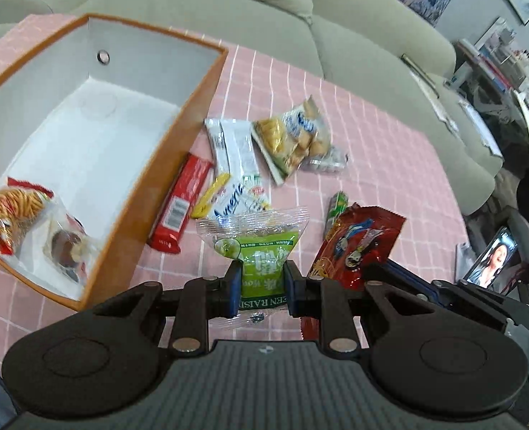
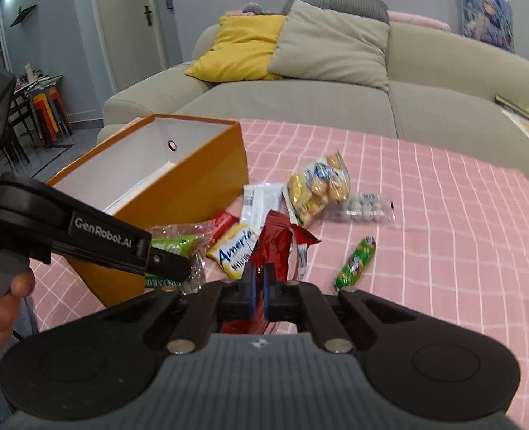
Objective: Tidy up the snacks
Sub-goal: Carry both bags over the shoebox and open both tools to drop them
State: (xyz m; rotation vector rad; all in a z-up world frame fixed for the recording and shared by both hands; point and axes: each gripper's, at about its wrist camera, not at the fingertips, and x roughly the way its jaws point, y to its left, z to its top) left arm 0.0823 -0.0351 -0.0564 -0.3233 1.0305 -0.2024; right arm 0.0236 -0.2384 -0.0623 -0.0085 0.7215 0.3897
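The left gripper [image 1: 262,286] pinches a small clear-topped green raisin packet [image 1: 260,254] across its lower half, and the right gripper [image 2: 259,286], its jaws pressed nearly together, clamps a thin fold of a crinkly red foil noodle packet [image 2: 273,247]; both packets hang clear above the pink checked tablecloth [image 2: 425,215]. The step in hand looks like carrying both into the open orange cardboard box with white lining [image 1: 96,114], which sits ahead and to the left of the left gripper and further left again of the right one. To do it well, each packet should be kept high enough for its dangling end to pass over the near orange wall rather than snag on the rim, and the two grippers should go in one after the other, since seen from the right wrist the left one sits close by on its left and they could knock together over the opening. The red packet is held only by a thin edge, so a quick swing might let it slip. Inside the box, an orange-and-red bag of stick snacks [image 1: 11,211] and a clear wrapper holding something brown [image 1: 65,247] fill the corner nearest the left gripper, while the far end of the white floor is bare, so that is the roomier place to release. Just ahead of the left gripper on the cloth lie a red bar [image 1: 180,204], a white sachet [image 1: 234,147], a bag of pale biscuits [image 1: 293,136] and a green tube-shaped sweet roll [image 1: 337,208], all to be cleared from above; beyond the table's far edge stands a beige sofa [image 2: 407,89].
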